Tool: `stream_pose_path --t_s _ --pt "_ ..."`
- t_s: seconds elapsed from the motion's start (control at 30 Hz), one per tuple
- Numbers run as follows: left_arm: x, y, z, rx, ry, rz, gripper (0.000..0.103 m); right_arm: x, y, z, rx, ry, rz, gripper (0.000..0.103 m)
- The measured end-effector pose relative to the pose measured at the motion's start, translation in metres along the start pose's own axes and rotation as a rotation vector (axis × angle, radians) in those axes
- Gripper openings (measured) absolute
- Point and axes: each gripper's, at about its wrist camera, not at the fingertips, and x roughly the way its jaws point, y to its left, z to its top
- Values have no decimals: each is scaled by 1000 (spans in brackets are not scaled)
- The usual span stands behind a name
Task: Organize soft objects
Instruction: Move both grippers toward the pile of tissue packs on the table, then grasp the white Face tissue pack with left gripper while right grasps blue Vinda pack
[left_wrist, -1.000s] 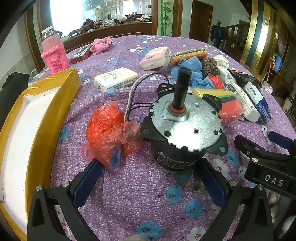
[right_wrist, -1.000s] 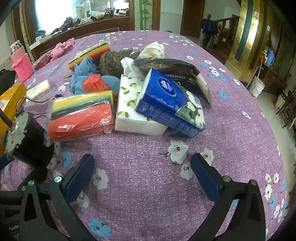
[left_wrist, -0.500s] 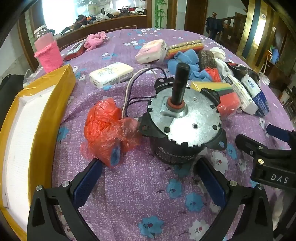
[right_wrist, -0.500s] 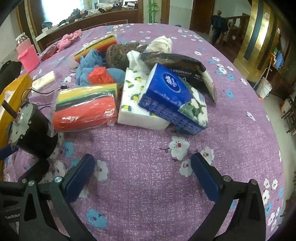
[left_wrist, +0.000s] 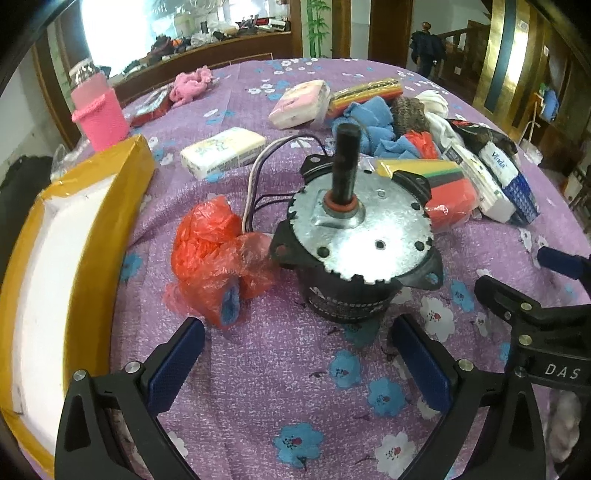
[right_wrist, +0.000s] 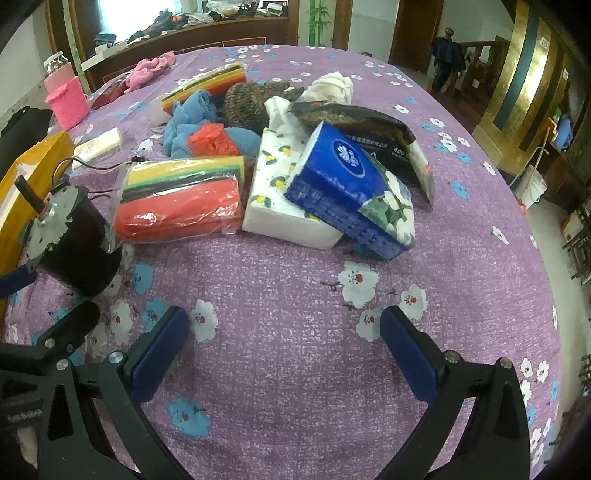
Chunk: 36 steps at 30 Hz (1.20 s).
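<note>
Crumpled orange-red plastic bag, thin and glossy, blue patch showing at lower edge; lying on purple floral tablecloth, touching left side of black electric motor with toothed silver top plate and upright dark shaft. White and black wires arching from motor's rear past bag. Yellow-taped shallow box with white inside just left of bag.

Beyond motor, pile of soft goods: plastic-wrapped pack of sponges, yellow, green, black and red layers, its wrapper meeting motor; white tissue pack with lemon print beside it; blue tissue pack with white flower print leaning on top of white one; black printed plastic pouch behind. Blue cloths with second crumpled orange bag among them, brown knitted item, white cloth and another striped sponge pack further back.

Left gripper spread wide, nothing between blue pads, low over cloth just in front of bag and motor. Right gripper likewise spread, empty, near front of tissue packs, over bare cloth.
</note>
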Motion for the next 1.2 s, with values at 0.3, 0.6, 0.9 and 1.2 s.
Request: stream_pose_path --t_s 0.3,0.6,0.9,1.2 --pt "-118 38 -14 -70 -340 -38 87 -108 -23 -14 34 -317 -62 99" --pt "-229 78 -56 -92 -658 125 103 -178 -11 -18 26 -643 -74 100" --pt "-181 63 -42 -41 -433 83 102 -117 -41 -15 118 -463 -1 99" --pt "-147 72 91 -15 -297 39 102 -94 -58 35 179 -414 91 99"
